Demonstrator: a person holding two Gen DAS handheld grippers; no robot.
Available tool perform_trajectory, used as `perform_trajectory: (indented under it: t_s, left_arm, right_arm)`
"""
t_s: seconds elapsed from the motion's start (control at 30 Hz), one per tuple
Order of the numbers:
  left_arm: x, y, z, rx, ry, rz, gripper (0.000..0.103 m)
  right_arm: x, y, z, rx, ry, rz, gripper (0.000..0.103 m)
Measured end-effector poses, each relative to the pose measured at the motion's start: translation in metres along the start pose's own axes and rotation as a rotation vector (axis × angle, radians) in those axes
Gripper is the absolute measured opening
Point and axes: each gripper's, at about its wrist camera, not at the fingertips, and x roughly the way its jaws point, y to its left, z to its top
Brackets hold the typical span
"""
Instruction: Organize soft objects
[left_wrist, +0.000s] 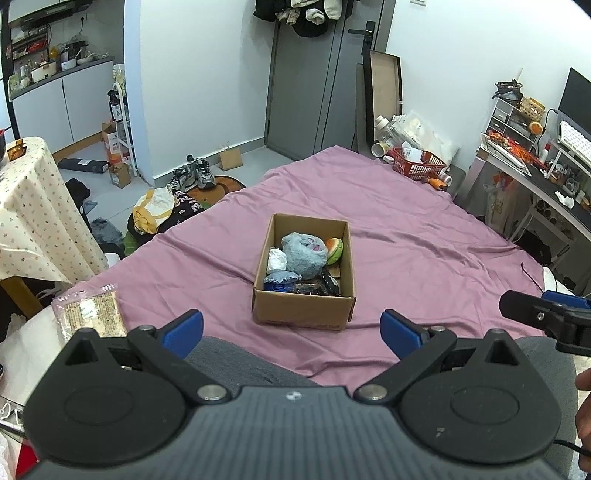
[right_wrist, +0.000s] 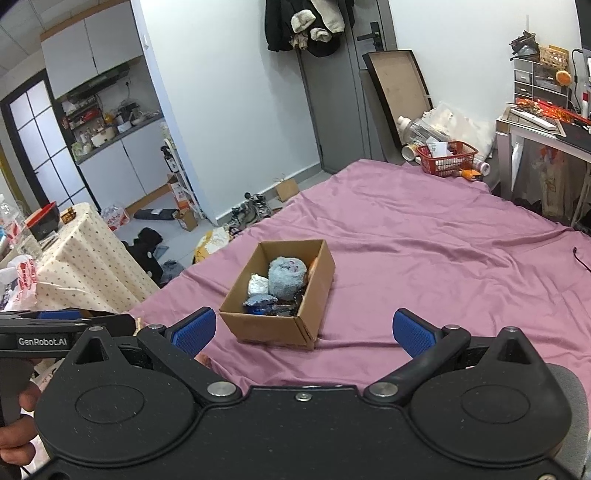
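Both grippers sit right under my cameras, held low over the near edge of the bed. My left gripper (left_wrist: 291, 330) has its blue pads spread wide with nothing between them, and the right gripper (right_wrist: 304, 332) is the same, wide apart and empty. Grey-clad knees (left_wrist: 229, 360) show just behind the left gripper's fingers.

Ahead of me is the bed (left_wrist: 406, 229), covered in a wrinkled mauve sheet. Roughly in the middle of it sits an open cardboard box (left_wrist: 303, 314). The soft stuff is inside it: a fluffy blue-grey plush (left_wrist: 304, 254), a crumpled white cloth (left_wrist: 277, 258) at its left, a small denim-looking blue piece (left_wrist: 280, 278) toward the near wall, and a green and orange plush (left_wrist: 335, 249) by the right wall. Some dark bits lie near the front, can't tell what they are.

Room's pretty cluttered. Red basket (left_wrist: 419, 162) at the far corner of the bed, a table (left_wrist: 33, 221) with a dotted cloth off to the left, sneakers (left_wrist: 195, 175) on the floor, a grey door (left_wrist: 314, 85) with clothes hung over its top, and a desk (left_wrist: 546, 173) along the right wall. One flat snack packet (left_wrist: 90, 314) lies on the near left edge.
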Motion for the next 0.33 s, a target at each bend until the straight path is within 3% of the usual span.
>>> perform_trajectory:
  t_s: [0.33]
  left_arm:
    - [0.0042,-0.0031,-0.0015,0.011,-0.001,-0.007,0.101]
  right_arm:
    - [0.0043,-0.0007,-0.0008,-0.003,0.008,-0.007,0.103]
